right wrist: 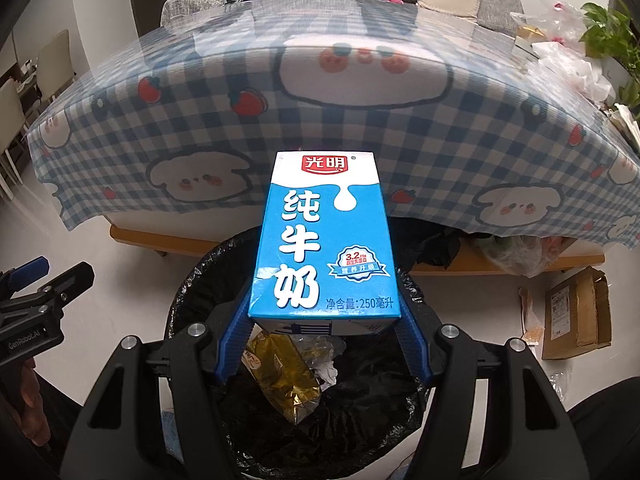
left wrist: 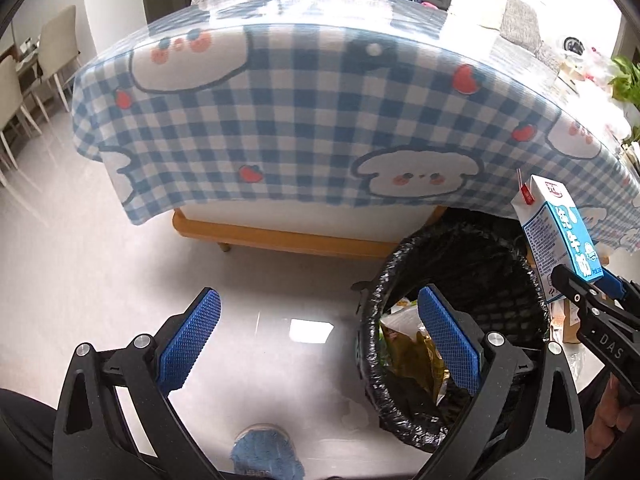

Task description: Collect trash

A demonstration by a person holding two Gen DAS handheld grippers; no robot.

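Note:
My right gripper (right wrist: 324,320) is shut on a blue and white milk carton (right wrist: 324,240), holding it upright over the black-lined trash bin (right wrist: 192,280). In the left wrist view the carton (left wrist: 560,232) hangs above the right rim of the bin (left wrist: 384,280), held by the right gripper (left wrist: 580,284). My left gripper (left wrist: 320,340) is open and empty, above the floor at the bin's left side; it also shows in the right wrist view (right wrist: 60,272). Yellow wrappers (right wrist: 280,376) and crumpled paper lie inside the bin.
A low table under a blue checked cloth (left wrist: 280,120) stands just behind the bin. A cardboard box (right wrist: 576,312) lies on the floor at the right. Bags and a plant (right wrist: 608,36) sit on the table's right end. A sofa stands behind; chairs (left wrist: 56,52) stand far left.

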